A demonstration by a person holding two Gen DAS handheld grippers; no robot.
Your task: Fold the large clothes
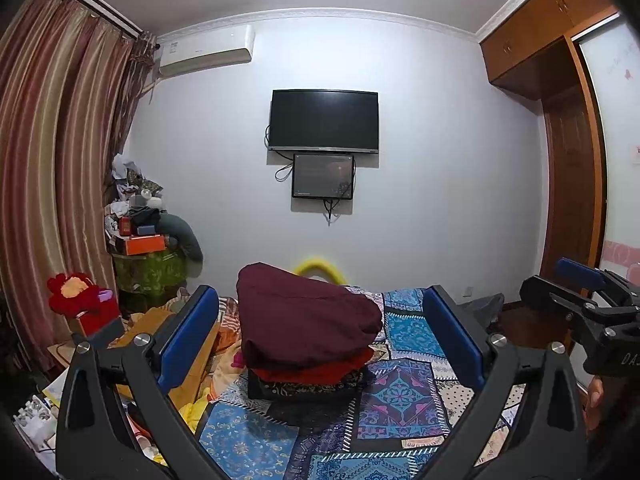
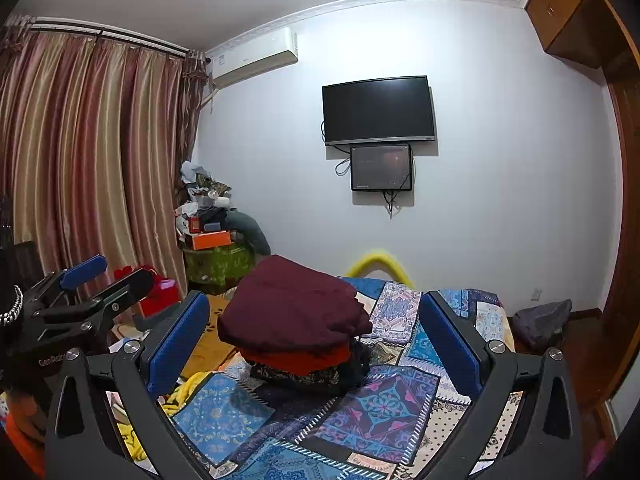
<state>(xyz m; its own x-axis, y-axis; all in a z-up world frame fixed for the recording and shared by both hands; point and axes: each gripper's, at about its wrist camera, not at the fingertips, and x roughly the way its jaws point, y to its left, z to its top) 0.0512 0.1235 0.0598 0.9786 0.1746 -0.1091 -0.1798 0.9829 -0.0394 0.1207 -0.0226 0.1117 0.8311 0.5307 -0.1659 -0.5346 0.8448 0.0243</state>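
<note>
Soft maroon fabric (image 1: pixel 304 316) atop folded stack (image 1: pixel 308 376), patchwork bedspread (image 1: pixel 400 396) – both claws agape

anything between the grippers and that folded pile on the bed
Nothing visible. Both the left gripper and the right gripper are open and empty, with the maroon garment atop the folded stack framed between their fingers. Only bare patchwork bedspread lies in between.

left wrist: low over bed (image 1: pixel 404 392) | right wrist: alongside | both face TV wall (image 1: pixel 440 160)
</note>
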